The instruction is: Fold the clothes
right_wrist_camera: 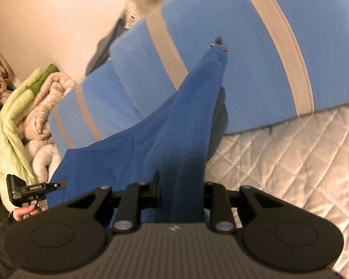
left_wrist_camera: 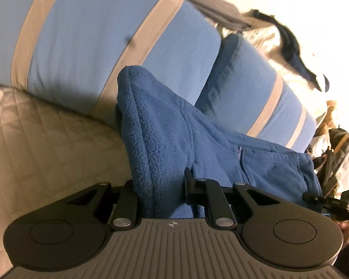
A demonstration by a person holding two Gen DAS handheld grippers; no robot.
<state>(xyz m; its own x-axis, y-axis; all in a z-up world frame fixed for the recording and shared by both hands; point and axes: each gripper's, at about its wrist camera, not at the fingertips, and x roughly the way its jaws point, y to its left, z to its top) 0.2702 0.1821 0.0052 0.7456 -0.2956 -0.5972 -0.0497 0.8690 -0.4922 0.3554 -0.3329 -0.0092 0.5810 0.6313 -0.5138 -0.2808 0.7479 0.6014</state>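
A blue fleece zip jacket (left_wrist_camera: 165, 134) hangs stretched between my two grippers above a quilted beige bed. My left gripper (left_wrist_camera: 160, 186) is shut on one end of the fleece, which bunches up between the fingers and hides their tips. My right gripper (right_wrist_camera: 181, 186) is shut on the other end of the jacket (right_wrist_camera: 188, 127); a corner with a zip pull (right_wrist_camera: 218, 43) sticks up beyond it. The zipper (left_wrist_camera: 240, 160) shows in the left wrist view. The right gripper appears at the left view's right edge (left_wrist_camera: 328, 203), the left gripper at the right view's left edge (right_wrist_camera: 32, 189).
Large blue pillows with beige stripes (left_wrist_camera: 104, 34) (right_wrist_camera: 256, 53) lean behind the jacket. The quilted bedcover (right_wrist_camera: 290, 158) (left_wrist_camera: 46, 139) lies below. A heap of green and beige blankets (right_wrist_camera: 35, 107) sits at the left of the right wrist view. Dark clothes (left_wrist_camera: 297, 55) lie beyond the pillows.
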